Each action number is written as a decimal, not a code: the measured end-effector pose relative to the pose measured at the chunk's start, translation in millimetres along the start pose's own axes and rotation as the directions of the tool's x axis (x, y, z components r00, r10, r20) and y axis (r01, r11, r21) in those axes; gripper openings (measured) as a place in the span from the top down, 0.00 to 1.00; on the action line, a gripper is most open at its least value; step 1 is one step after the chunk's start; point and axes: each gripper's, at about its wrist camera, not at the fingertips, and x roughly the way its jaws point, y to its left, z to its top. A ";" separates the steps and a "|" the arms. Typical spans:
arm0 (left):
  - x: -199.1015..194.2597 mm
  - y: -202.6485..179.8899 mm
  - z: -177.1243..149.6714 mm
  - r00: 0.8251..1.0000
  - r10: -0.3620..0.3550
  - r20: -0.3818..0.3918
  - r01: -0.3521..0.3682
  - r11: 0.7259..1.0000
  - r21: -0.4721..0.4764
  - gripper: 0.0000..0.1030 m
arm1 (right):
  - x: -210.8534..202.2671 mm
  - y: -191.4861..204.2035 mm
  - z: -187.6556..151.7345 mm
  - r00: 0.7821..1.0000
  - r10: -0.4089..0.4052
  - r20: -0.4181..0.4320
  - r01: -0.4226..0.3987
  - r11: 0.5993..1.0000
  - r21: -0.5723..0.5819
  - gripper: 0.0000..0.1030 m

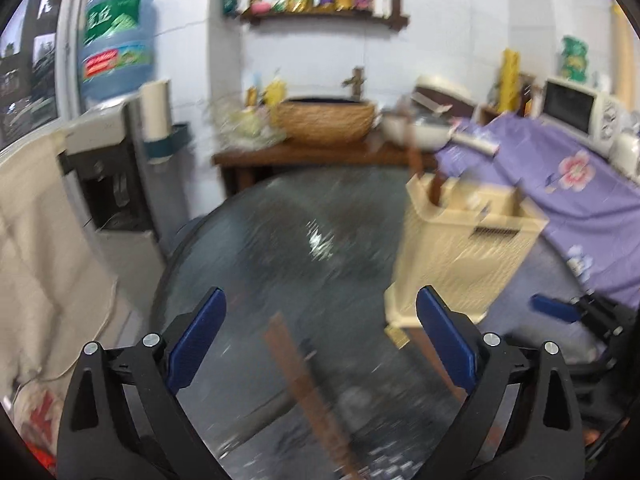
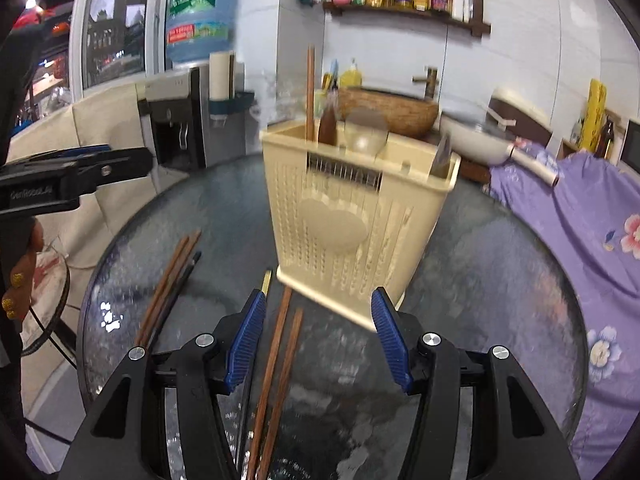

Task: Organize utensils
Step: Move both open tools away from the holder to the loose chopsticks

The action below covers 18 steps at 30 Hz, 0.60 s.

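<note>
- Two chopsticks [image 2: 276,376] were seen lying on the desk [image 2: 500,280] between the spread, empty fingers of the right tongs [image 2: 319,340], just in front of the cream holder [image 2: 352,216].
- Three more sticks [image 2: 168,288] lay well to the left; one chopstick and some spoons already stood in the holder.
- The left tongs [image 1: 320,340] were held open and empty above another stick [image 1: 308,396]; that view was blurred.
- The pair would best be gripped near mid-length, squarely, so that neither stick slips or crosses, then tipped upright over the rear compartment.
- The glass was judged slick: sticks could roll when nudged.
- A water dispenser [image 2: 176,128], basin [image 2: 392,108] and purple cloth [image 2: 580,216] were noted around.
</note>
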 end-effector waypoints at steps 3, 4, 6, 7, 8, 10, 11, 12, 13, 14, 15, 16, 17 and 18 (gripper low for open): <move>10.7 18.1 -22.2 0.998 0.006 -0.067 -0.008 0.999 -0.041 0.17 | 13.7 -1.0 -10.5 0.998 0.019 -0.061 -0.017 0.999 0.033 0.48; 17.0 23.0 -30.7 0.995 0.008 -0.099 -0.013 0.999 -0.050 0.25 | 18.6 -0.9 -13.5 0.996 0.028 -0.084 -0.025 0.999 0.043 0.48; 27.2 27.8 -41.9 0.989 0.017 -0.147 -0.025 0.998 -0.051 0.35 | 26.4 -0.9 -17.7 0.993 0.038 -0.115 -0.031 0.998 0.058 0.49; 33.3 29.8 -47.8 0.985 0.022 -0.172 -0.030 0.998 -0.048 0.41 | 29.5 -0.1 -18.9 0.991 0.040 -0.128 -0.033 0.998 0.061 0.49; 38.1 30.8 -52.4 0.981 0.026 -0.191 -0.035 0.998 -0.044 0.43 | 33.9 0.9 -20.5 0.988 0.042 -0.146 -0.033 0.998 0.062 0.51; 46.8 31.7 -60.4 0.975 0.032 -0.222 -0.041 0.999 -0.036 0.53 | 42.2 2.3 -23.6 0.983 0.038 -0.181 -0.026 0.997 0.066 0.53; 49.6 31.6 -63.5 0.972 0.035 -0.232 -0.044 0.999 -0.031 0.55 | 44.9 2.7 -25.4 0.980 0.039 -0.194 -0.026 0.997 0.067 0.54; 53.1 32.4 -65.5 0.970 0.037 -0.241 -0.044 0.999 -0.026 0.58 | 47.1 2.3 -26.2 0.978 0.041 -0.204 -0.028 0.997 0.068 0.56; 56.9 31.8 -68.1 0.968 0.040 -0.249 -0.046 0.999 -0.022 0.62 | 48.3 1.3 -26.7 0.977 0.044 -0.210 -0.030 0.997 0.071 0.57; 58.7 31.3 -69.4 0.966 0.041 -0.254 -0.048 0.999 -0.020 0.63 | 50.4 2.3 -27.3 0.975 0.048 -0.218 -0.033 0.997 0.072 0.58; 61.4 30.5 -70.9 0.965 0.038 -0.261 -0.045 0.999 -0.019 0.65 | 51.4 3.0 -27.5 0.974 0.046 -0.222 -0.031 0.997 0.069 0.60; 62.6 30.5 -71.2 0.964 0.037 -0.262 -0.043 0.999 -0.018 0.67 | 52.8 4.6 -27.3 0.973 0.040 -0.226 -0.026 0.998 0.065 0.61; 64.5 30.1 -72.1 0.964 0.039 -0.264 -0.046 0.999 -0.018 0.68 | 53.8 5.0 -26.5 0.973 0.038 -0.229 -0.024 0.998 0.063 0.62; 65.5 30.2 -71.3 0.963 0.040 -0.265 -0.046 0.999 -0.018 0.69 | 55.0 5.7 -26.3 0.972 0.035 -0.233 -0.021 0.998 0.063 0.63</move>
